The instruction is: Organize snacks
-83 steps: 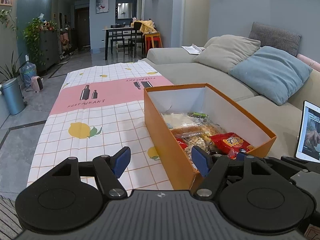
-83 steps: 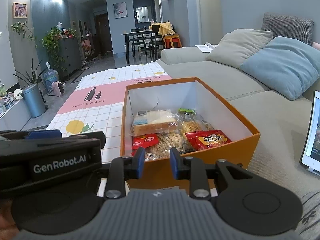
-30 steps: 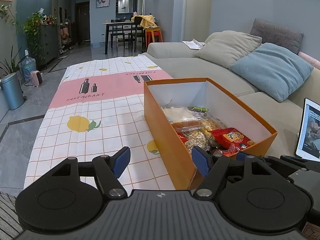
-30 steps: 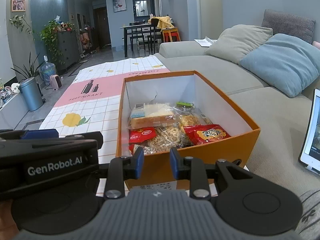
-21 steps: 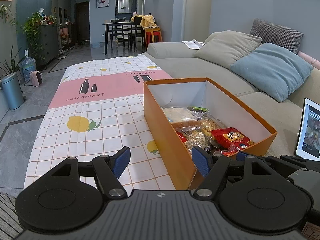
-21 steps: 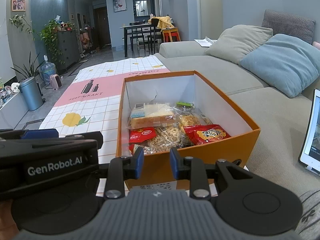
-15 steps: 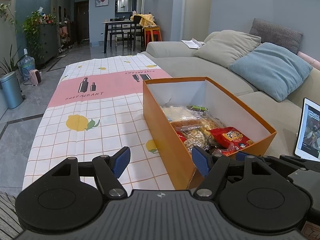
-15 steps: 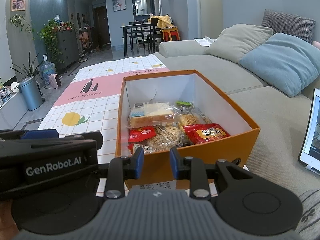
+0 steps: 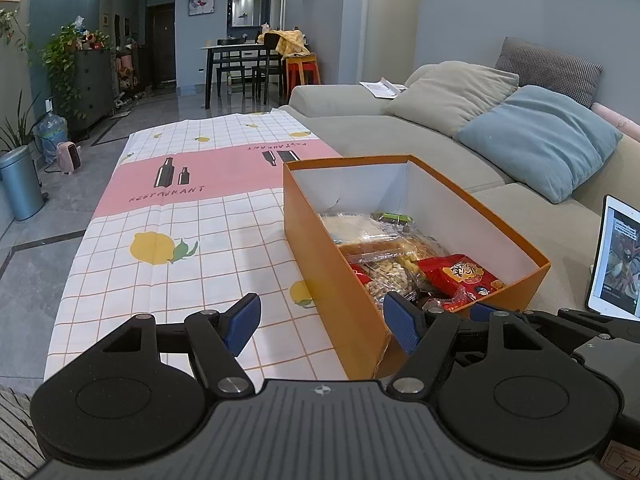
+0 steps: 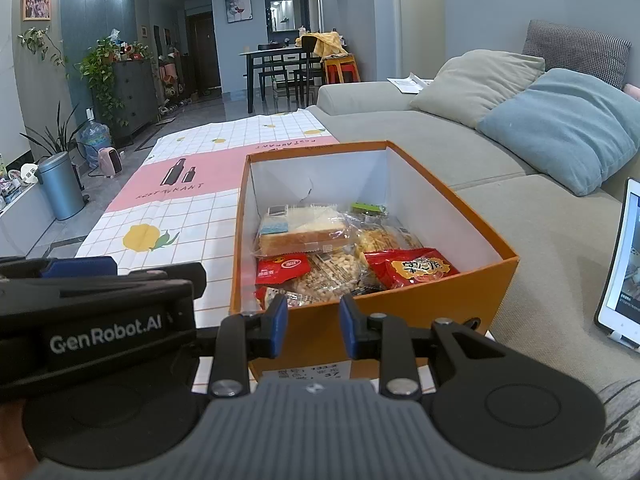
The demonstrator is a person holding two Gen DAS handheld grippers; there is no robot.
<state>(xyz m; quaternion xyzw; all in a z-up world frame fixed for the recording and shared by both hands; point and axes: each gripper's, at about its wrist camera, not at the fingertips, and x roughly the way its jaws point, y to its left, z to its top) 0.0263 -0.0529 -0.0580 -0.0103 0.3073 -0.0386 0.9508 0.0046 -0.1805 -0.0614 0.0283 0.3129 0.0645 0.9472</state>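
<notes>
So the snacks were all sitting in the orange box point(image 10: 372, 320) on the checked tablecloth point(image 9: 192, 248), right next to the sofa point(image 10: 440, 136): a bread pack point(image 10: 300, 236) at the far end, red packets point(image 10: 412, 268) and nutty bars nearer. Both claws hung just short of the box's near wall. The left gripper point(image 9: 322, 322) had its jaws wide apart with nothing in them; the right gripper point(image 10: 313, 326) was narrowed down but also empty. Looked to me like sorting was basically finished, or about to start.
</notes>
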